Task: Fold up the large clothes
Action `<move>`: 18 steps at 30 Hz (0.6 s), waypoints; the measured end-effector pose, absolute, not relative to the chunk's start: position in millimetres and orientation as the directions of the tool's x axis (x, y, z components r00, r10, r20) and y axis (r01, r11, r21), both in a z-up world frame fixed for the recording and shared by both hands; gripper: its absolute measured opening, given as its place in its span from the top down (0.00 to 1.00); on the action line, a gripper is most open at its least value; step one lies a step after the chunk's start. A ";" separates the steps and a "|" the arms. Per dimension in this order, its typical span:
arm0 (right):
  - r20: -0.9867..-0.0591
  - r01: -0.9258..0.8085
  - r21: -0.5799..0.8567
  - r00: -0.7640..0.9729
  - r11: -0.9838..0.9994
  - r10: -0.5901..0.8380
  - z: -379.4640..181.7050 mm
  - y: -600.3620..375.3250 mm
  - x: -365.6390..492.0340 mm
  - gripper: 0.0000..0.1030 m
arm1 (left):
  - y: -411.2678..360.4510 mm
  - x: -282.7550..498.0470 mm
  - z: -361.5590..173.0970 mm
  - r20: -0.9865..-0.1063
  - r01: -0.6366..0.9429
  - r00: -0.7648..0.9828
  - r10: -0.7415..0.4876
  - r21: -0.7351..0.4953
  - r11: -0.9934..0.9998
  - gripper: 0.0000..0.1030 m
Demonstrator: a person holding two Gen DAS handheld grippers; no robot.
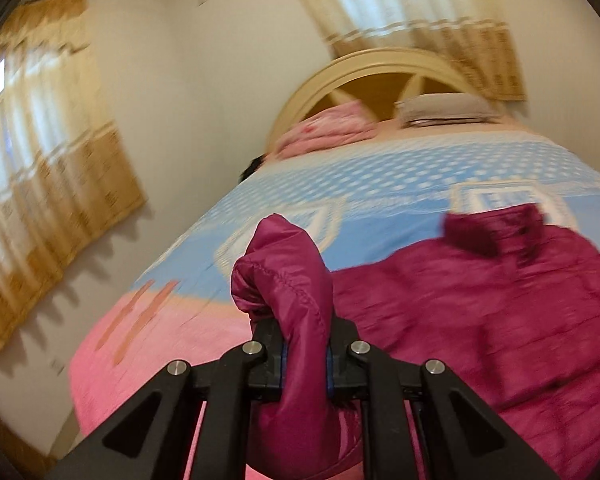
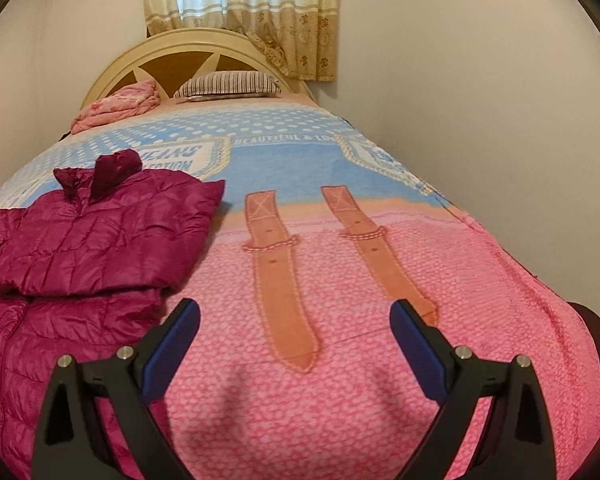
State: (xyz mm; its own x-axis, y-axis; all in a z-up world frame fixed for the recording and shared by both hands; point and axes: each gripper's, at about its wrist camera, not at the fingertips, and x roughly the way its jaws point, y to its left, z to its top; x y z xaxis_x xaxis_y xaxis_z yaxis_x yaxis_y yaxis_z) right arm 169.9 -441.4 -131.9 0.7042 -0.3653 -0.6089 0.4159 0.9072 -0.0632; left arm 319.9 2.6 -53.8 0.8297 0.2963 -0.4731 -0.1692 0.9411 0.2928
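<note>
Jacket: magenta quilted puffer jacket (image 2: 100, 232) lies on the left part of the bedspread (image 2: 340, 280), collar toward the headboard (image 2: 188, 46), front up with the zip line showing
Right side of jacket: upper part near the right gripper already lies doubled over the body, giving a straight outer edge; judged as one sleeve or side panel folded in
Left sleeve: sleeve end (image 1: 288, 280) is lifted off the bed, pinched in the left gripper (image 1: 304, 360), cuff bunched above the jaws
Left gripper: closed tight on the sleeve fabric, blue pads just visible either side of the cloth
Right gripper: right gripper (image 2: 296, 344) spread wide, nothing between the jaws, hovering over bare pink bedspread just beside the jacket's hem side
Done so far: jacket laid out, one side apparently folded inward
In hand: second sleeve fold, judged mid-carry; left view is motion-blurred
Left to do: lay this sleeve across the body, then fold the length, hem toward collar, and flatten
Other items: pink bundle (image 2: 116, 110) and striped pillow (image 2: 228, 86) by the headboard, well apart from the jacket
</note>
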 end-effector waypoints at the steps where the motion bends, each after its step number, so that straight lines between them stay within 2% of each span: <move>1: -0.611 0.420 -0.061 0.702 0.906 -0.367 -132.6 -445.2 168.9 0.05 | -18.2 322.5 -54.2 -0.472 -0.139 0.838 0.273 0.300 0.944 0.89; 6: -0.617 0.454 -0.029 0.693 0.891 -0.373 -138.0 -464.8 162.4 0.05 | -108.6 344.8 -65.4 -0.497 -0.003 0.853 0.157 0.297 0.955 0.88; 9: -0.627 0.466 -0.018 0.684 0.885 -0.372 -143.4 -472.7 160.3 0.05 | -158.3 351.8 -80.5 -0.529 0.063 0.843 0.100 0.281 0.958 0.79; 10: -0.631 0.468 -0.015 0.682 0.884 -0.371 -145.2 -474.8 159.9 0.05 | -170.6 355.1 -85.2 -0.544 0.081 0.834 0.093 0.287 0.954 0.65; 11: -0.634 0.469 -0.013 0.679 0.883 -0.370 -147.1 -476.3 159.4 0.05 | -180.3 356.2 -88.8 -0.552 0.090 0.829 0.090 0.291 0.952 0.44; 13: -0.644 0.465 -0.009 0.675 0.886 -0.361 -150.6 -478.6 160.0 0.05 | -193.7 354.0 -93.6 -0.532 0.088 0.842 0.092 0.304 0.949 0.25; 15: -0.652 0.455 -0.009 0.673 0.890 -0.350 -152.6 -478.6 162.1 0.05 | -193.3 348.8 -93.2 -0.500 0.086 0.861 0.091 0.320 0.944 0.21; 17: -0.655 0.444 -0.003 0.676 0.896 -0.338 -152.1 -475.5 164.0 0.05 | -180.9 347.9 -93.9 -0.489 0.074 0.867 0.101 0.326 0.942 0.12; 18: -0.656 0.436 0.003 0.680 0.900 -0.328 -151.0 -472.9 165.8 0.05 | -170.2 349.4 -94.1 -0.485 0.059 0.867 0.111 0.323 0.945 0.12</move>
State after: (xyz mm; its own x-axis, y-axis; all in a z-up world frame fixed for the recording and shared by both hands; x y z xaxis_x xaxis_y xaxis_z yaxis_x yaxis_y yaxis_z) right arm 165.8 -472.9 -151.0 0.6796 -0.3275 -0.6564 0.4365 0.8997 0.0029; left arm 349.4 -170.2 -94.1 0.8675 0.1115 -0.4849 0.0591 0.9446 0.3229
